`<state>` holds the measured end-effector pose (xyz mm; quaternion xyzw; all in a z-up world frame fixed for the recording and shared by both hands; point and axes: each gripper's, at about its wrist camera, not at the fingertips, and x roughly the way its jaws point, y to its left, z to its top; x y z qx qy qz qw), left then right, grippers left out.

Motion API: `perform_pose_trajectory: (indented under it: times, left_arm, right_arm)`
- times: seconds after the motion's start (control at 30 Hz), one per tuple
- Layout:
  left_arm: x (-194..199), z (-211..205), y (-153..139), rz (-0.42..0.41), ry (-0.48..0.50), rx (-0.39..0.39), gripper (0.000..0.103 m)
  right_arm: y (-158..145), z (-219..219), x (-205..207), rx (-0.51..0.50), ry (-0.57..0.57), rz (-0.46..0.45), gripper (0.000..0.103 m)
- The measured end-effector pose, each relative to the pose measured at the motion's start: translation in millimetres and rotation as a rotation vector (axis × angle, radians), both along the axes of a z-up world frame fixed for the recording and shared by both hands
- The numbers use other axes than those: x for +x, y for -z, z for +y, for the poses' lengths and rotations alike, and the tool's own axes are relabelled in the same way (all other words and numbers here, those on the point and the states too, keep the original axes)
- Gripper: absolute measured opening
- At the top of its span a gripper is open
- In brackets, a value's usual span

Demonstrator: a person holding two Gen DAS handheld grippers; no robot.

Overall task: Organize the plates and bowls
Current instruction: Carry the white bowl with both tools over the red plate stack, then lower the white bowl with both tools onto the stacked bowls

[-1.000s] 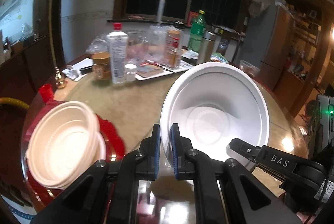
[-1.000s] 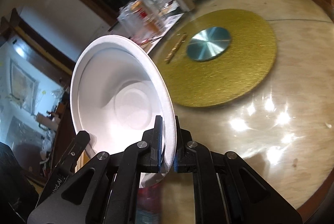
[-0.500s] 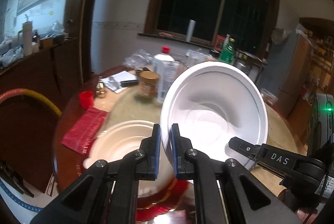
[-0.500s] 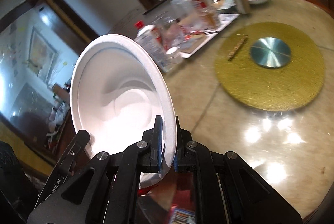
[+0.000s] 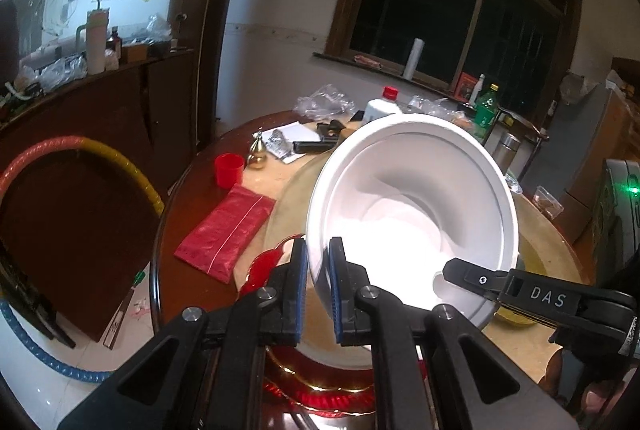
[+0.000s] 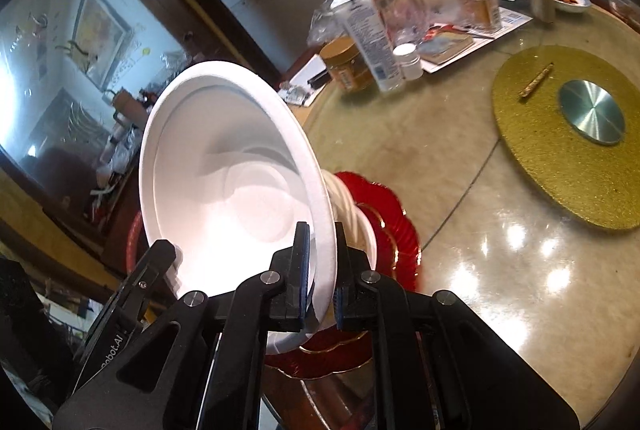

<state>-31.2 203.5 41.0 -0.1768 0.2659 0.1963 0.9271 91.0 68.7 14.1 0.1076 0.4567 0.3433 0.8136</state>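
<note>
A large white bowl (image 5: pixel 412 213) is held tilted between both grippers. My left gripper (image 5: pixel 318 288) is shut on its left rim. My right gripper (image 6: pixel 322 272) is shut on its right rim (image 6: pixel 320 197). The bowl hangs just above a stack of cream bowls (image 6: pixel 352 213) that sits on a red scalloped plate (image 6: pixel 394 230) at the table's near edge. The plate's red and gold rim shows below the bowl in the left wrist view (image 5: pixel 320 390). The white bowl hides most of the cream stack.
A red packet (image 5: pixel 226 232) and a red cup (image 5: pixel 229 169) lie left of the plate. Bottles, jars and glasses (image 6: pixel 372 37) crowd the far side of the table. A gold turntable (image 6: pixel 568 133) with a steel hub lies to the right.
Both grippers carried the white bowl left and toward the near table edge. It now hangs over the cream bowls and red plate, which were off to its left before.
</note>
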Motion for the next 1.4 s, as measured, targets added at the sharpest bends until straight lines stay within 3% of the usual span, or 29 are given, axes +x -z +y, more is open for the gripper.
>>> perform_pose_trajectory:
  times: [0.37, 0.63, 0.87, 1.23, 1.33, 1.4]
  left_arm:
    - [-3.5, 22.0, 20.0, 0.069, -0.025, -0.057, 0.009]
    - [0.3, 26.0, 31.2, 0.107, -0.036, -0.073, 0.011]
    - [0.9, 29.2, 36.1, 0.125, -0.051, -0.071, 0.01]
    - [1.9, 30.0, 36.8, 0.127, -0.066, -0.07, 0.011]
    - [1.2, 31.4, 35.7, 0.125, -0.077, -0.072, 0.028]
    - [0.3, 32.4, 35.2, 0.118, -0.083, -0.073, 0.049]
  right_arm:
    - [20.0, 26.4, 5.8, -0.073, -0.111, 0.126, 0.014]
    - [18.0, 28.5, 2.9, -0.085, -0.115, 0.117, 0.017]
    - [3.6, 22.7, -3.0, -0.096, -0.076, 0.044, 0.019]
    - [5.5, 23.2, -3.8, -0.097, -0.07, 0.04, 0.019]
    - [5.0, 22.9, -3.7, -0.109, -0.06, 0.033, 0.019]
    - [4.0, 23.4, -4.4, -0.122, -0.054, 0.019, 0.019]
